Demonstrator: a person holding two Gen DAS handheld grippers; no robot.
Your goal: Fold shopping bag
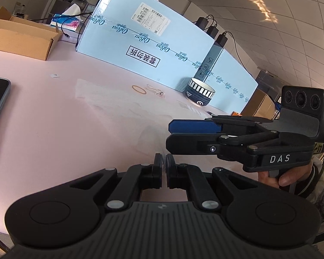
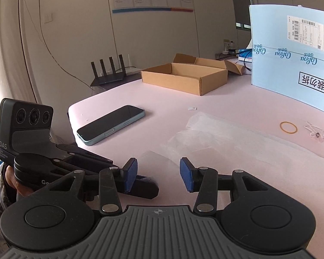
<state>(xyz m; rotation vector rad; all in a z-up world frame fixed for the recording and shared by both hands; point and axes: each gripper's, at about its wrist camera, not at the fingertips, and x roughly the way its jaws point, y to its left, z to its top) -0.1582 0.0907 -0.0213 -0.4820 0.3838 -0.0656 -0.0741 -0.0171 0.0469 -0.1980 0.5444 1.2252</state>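
Observation:
The shopping bag point(image 2: 216, 133) is a clear, thin film lying flat on the pink table point(image 2: 162, 101); its near corner point(image 2: 155, 157) curls upward. In the left wrist view the bag point(image 1: 118, 110) is only a faint sheen. My left gripper point(image 1: 164, 164) is shut at the bag's near edge, with a pale sliver of film between its pads. It also shows low in the right wrist view as the left gripper point(image 2: 154, 191). My right gripper point(image 2: 158, 172) is open just above the curled corner, blue pads apart, nothing pressed between them. From the other side, the right gripper point(image 1: 170, 135) hovers over the left fingertips.
A phone point(image 2: 111, 127) lies left of the bag. An open cardboard box point(image 2: 183, 75) and a router point(image 2: 109, 71) sit behind. A tall blue carton point(image 1: 151, 43) walls the far side, with a striped bowl point(image 1: 199, 92) at its foot. A rubber band point(image 2: 288, 127) lies nearby.

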